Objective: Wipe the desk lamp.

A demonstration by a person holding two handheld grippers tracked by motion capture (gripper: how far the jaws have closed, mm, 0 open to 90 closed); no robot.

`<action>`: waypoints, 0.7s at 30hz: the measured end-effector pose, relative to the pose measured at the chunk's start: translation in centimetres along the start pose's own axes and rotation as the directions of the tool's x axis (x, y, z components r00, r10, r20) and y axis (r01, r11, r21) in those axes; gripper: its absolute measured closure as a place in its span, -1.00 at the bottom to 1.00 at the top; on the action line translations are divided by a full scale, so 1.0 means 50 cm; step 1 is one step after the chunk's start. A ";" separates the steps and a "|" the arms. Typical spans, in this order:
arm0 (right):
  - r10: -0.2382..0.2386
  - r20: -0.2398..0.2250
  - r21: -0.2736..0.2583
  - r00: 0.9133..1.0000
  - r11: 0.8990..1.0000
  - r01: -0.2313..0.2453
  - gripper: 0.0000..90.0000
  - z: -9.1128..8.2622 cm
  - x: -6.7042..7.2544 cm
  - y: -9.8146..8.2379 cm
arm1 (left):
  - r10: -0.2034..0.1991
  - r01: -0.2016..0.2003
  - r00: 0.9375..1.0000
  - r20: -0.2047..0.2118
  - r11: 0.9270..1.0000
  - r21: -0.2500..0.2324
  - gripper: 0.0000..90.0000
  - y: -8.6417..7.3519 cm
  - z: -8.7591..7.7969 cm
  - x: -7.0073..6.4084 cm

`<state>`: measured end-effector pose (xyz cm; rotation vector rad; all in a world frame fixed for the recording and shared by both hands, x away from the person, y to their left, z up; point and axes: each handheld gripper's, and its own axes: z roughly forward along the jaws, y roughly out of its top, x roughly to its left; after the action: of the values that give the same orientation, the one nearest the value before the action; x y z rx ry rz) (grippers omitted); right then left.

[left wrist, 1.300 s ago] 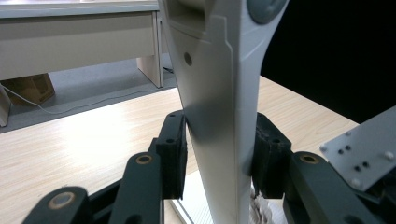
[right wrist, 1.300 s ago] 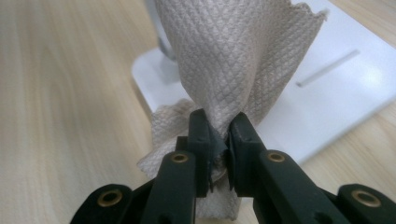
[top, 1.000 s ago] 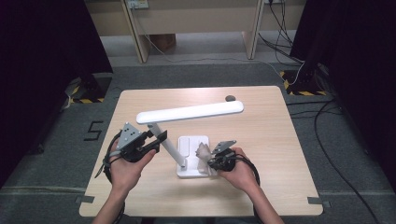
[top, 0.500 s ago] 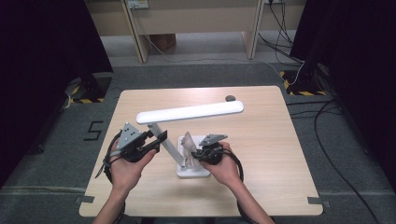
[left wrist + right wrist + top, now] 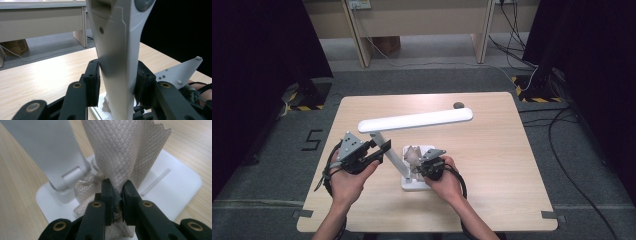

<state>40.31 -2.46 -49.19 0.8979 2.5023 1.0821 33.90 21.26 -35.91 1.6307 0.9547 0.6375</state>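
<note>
Clenched jaws of the right gripper [image 5: 117, 192] pinch a beige paper cloth [image 5: 125, 150], having just closed a little further on it; the cloth stands bunched above the white lamp base [image 5: 175, 185], which rests on the tabletop [image 5: 492, 145] in front of the person. Beside it, the left gripper [image 5: 117, 82] grasps the lamp's slanted white stem [image 5: 117, 50], both pads pressed against its sides. Farther off, the long lamp head [image 5: 414, 120] stretches level above the tabletop, and a small dark object [image 5: 458, 105] lies near the far edge.
</note>
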 end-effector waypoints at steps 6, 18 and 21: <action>0.015 0.060 0.004 0.998 1.000 -0.016 0.83 -0.019 -0.032 -0.018 | 0.001 -0.001 1.000 -0.001 1.000 -0.001 0.35 0.000 0.001 -0.001; 0.065 0.103 -0.084 0.993 0.995 -0.057 0.83 -0.039 -0.050 0.006 | -0.006 0.006 1.000 -0.002 1.000 -0.009 0.35 -0.003 0.001 0.000; 0.058 0.074 -0.132 0.996 0.990 -0.048 0.83 -0.028 -0.034 0.036 | -0.007 0.007 1.000 -0.001 1.000 -0.009 0.35 -0.003 0.000 0.000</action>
<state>41.75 -3.38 -46.91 0.9545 2.3272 1.1885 33.88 21.28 -36.07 1.6187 0.9569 0.6366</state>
